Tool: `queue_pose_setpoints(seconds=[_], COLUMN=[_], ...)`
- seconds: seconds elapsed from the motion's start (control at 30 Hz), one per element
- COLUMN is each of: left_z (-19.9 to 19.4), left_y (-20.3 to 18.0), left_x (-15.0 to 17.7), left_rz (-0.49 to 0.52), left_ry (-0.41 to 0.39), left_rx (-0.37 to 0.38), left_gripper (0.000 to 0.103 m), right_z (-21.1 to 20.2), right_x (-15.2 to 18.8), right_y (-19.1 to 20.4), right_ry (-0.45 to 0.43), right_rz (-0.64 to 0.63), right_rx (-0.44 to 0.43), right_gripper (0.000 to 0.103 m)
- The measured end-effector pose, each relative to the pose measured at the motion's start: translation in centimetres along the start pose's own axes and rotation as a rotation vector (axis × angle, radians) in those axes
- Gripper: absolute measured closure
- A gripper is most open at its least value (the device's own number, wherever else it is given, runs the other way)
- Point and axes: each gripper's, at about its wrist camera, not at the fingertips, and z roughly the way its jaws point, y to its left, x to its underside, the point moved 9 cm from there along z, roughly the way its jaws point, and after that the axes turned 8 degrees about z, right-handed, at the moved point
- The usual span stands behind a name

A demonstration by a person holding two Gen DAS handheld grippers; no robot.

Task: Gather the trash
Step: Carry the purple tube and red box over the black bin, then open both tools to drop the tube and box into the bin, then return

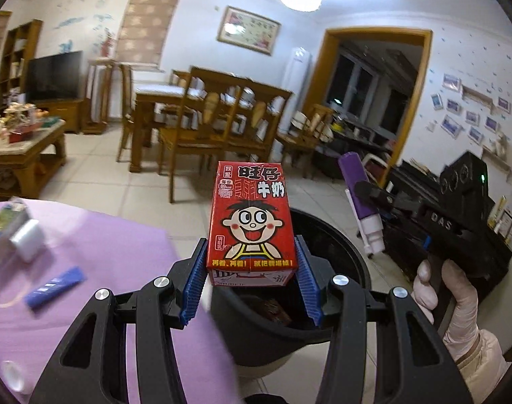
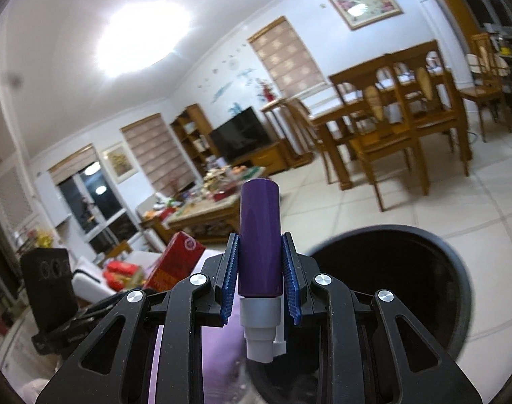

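Left claw point(image 1: 252, 266) clamps the red milk carton point(image 1: 252, 222), right claw point(image 2: 260, 276) pinches the purple bottle point(image 2: 260, 239), both over the black bin point(image 1: 337, 256), ready to drop, I'd guess.

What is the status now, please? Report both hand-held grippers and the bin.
Left hand-held gripper shut on red milk carton, over black bin. Right hand-held gripper shut on purple bottle, beside bin. Nothing blocking bin mouth.

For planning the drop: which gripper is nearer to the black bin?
Left. The left gripper holds the red milk carton directly over the black bin; the right gripper holds the purple bottle beside its rim.
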Motion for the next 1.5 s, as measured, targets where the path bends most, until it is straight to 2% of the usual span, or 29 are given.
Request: queue_pose_setpoints(seconds=[0.17,0.33,0.57,0.9,0.97,1.03,1.07,1.17,1.2,1.27,1.33,1.5], left_z=[4.5,7.6,9.2,9.4,9.5,9.2,8.9,8.1,7.7,6.9,5.5,1.9], left_y=[-3.0,-4.5,-4.3,-4.7,-4.7,-4.7,-4.6,-4.8,-4.7,-4.6,-4.1,-1.6], left_x=[1.8,3.3,4.2,4.6,4.5,4.4,4.2,3.9,3.9,3.7,3.3,2.8], left_rz=[0.023,0.036,0.030,0.044,0.039,0.040,0.046,0.053,0.052,0.049,0.046,0.020], left_ry=[0.082,0.148,0.201,0.232,0.237,0.228,0.218,0.204,0.199,0.181,0.149,0.098], left_rx=[0.065,0.092,0.075,0.058,0.052,0.044,0.034,0.035,0.035,0.026,0.009,-0.026], left_gripper=[0.054,0.054,0.054,0.052,0.050,0.032,0.029,0.028,0.027,0.014,0.011,0.007], right_z=[-0.5,0.3,1.9,3.0,2.9,2.7,2.5,2.3,2.3,2.3,2.2,2.7], right_x=[0.8,2.5,3.9,4.6,4.7,4.3,4.2,4.1,4.2,4.2,4.2,4.3], right_y=[-5.0,-8.3,-10.3,-11.4,-11.4,-11.5,-11.4,-11.0,-10.8,-10.3,-9.5,-6.7], right_ry=[0.023,0.060,0.089,0.109,0.106,0.089,0.079,0.074,0.072,0.065,0.054,0.056], right_rz=[0.015,0.026,0.038,0.053,0.063,0.070,0.068,0.060,0.054,0.046,0.034,0.009], right_rx=[0.092,0.145,0.181,0.211,0.215,0.225,0.232,0.238,0.243,0.246,0.246,0.214], right_gripper=[0.077,0.077,0.077,0.077,0.068,0.053,0.052,0.046,0.041,0.034,0.025,0.018])
